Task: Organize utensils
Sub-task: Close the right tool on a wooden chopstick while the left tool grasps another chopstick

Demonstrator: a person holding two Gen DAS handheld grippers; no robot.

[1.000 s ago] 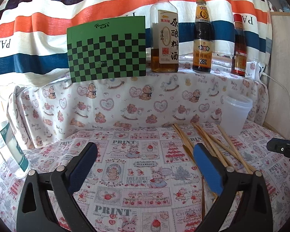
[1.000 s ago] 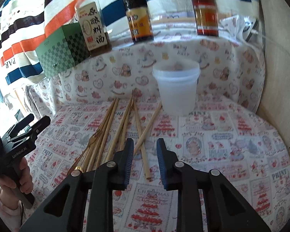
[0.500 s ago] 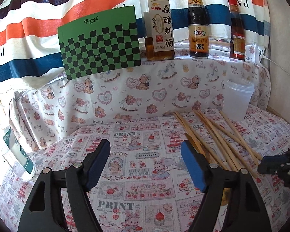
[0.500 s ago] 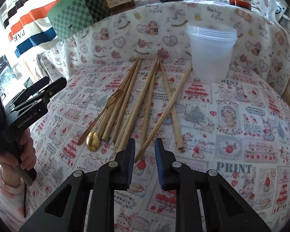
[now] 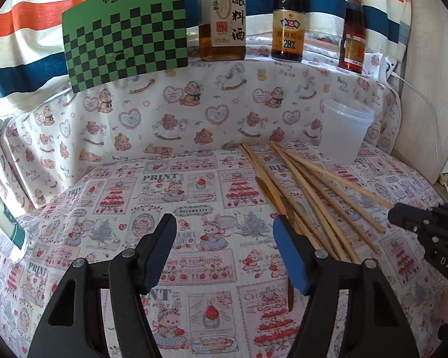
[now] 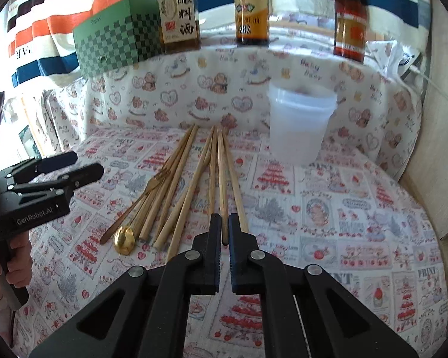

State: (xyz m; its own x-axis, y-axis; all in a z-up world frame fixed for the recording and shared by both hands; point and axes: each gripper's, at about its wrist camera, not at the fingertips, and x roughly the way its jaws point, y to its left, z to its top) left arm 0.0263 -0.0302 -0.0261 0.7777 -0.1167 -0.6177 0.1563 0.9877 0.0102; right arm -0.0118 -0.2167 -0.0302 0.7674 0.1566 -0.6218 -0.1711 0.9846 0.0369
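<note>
Chopsticks [image 6: 194, 176] lie fanned on the patterned counter [image 6: 343, 208] beside a gold spoon [image 6: 124, 238], near a translucent plastic cup [image 6: 298, 125]. Right gripper [image 6: 224, 229] has its fingers nearly together around one chopstick's end. Left gripper [image 5: 224, 253] hovers, fingers wide apart.

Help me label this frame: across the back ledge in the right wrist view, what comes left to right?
Green box → rice wine bottle → dark sauce bottle → red sauce bottle.
</note>
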